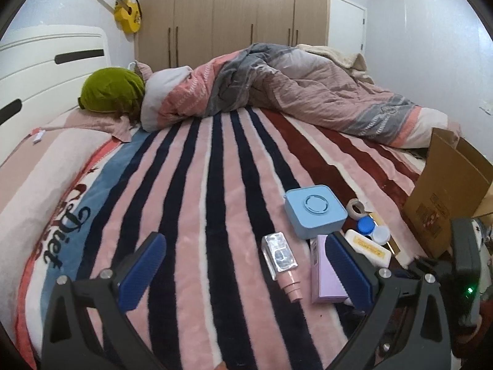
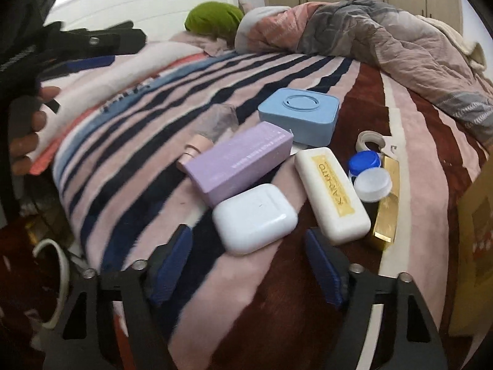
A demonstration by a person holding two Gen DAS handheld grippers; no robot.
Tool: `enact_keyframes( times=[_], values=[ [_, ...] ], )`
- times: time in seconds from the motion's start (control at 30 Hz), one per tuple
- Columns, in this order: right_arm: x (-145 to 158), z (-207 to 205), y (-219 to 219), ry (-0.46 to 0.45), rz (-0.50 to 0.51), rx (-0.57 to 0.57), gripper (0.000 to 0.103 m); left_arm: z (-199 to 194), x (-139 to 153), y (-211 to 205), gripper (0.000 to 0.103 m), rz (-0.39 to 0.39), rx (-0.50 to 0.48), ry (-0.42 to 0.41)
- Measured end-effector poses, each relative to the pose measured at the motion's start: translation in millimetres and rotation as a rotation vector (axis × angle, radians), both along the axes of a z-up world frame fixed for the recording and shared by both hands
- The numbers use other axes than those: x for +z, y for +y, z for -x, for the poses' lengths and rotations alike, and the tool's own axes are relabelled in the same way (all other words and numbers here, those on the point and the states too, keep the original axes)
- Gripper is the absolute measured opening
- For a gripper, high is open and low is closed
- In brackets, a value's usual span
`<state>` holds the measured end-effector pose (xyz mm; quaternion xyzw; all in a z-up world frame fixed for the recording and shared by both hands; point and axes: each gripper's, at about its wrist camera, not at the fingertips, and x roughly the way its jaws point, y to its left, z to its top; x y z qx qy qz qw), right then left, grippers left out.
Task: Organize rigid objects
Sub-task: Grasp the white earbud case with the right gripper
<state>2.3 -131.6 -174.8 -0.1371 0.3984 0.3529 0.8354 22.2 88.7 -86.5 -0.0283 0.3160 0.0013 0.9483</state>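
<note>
Small rigid objects lie on the striped blanket: a blue square box (image 1: pixel 314 209) (image 2: pixel 298 113), a purple box (image 1: pixel 325 273) (image 2: pixel 240 162), a clear spray bottle with a pink cap (image 1: pixel 282 260) (image 2: pixel 205 135), a white long case with a yellow label (image 1: pixel 368 246) (image 2: pixel 332 194), a blue-and-white lens case (image 1: pixel 372 229) (image 2: pixel 368 174), a tape roll (image 1: pixel 355 208) (image 2: pixel 368 140), a gold bar-shaped item (image 2: pixel 386 203) and a white rounded case (image 2: pixel 254 217). My left gripper (image 1: pixel 243 265) is open above the blanket, just short of the bottle. My right gripper (image 2: pixel 248 262) is open, just short of the white rounded case.
A cardboard box (image 1: pixel 446 194) (image 2: pixel 471 240) stands at the right edge of the bed. A crumpled duvet (image 1: pixel 292 86) and a green pillow (image 1: pixel 112 91) lie at the far side. The headboard (image 1: pixel 46 64) is on the left, a wardrobe (image 1: pixel 231 12) behind.
</note>
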Motion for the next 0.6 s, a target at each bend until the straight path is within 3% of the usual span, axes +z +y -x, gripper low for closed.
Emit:
enact_keyframes(
  times=[0.1, 0.17, 0.33, 0.53, 0.6],
  values=[
    [-1, -8, 5, -0.027, 0.020, 0.039, 0.065, 0, -4, 1, 0.103, 0.032, -0.042, 0.016],
    [-1, -11, 10, -0.041, 0.039, 0.072, 0.054, 0, -6, 2, 0.103, 0.072, -0.078, 0.028],
    [4, -10, 11, -0.067, 0.050, 0.103, 0.053, 2, -3, 5, 0.102, 0.242, -0.199, 0.028],
    [39, 9, 5, -0.163, 0.015, 0.153, 0.053, -1, 15, -28, 0.102, 0.283, -0.377, 0.080],
    [61, 18, 2, -0.222, -0.013, 0.169, 0.053, -2, 23, -43, 0.097, 0.309, -0.436, 0.105]
  ],
)
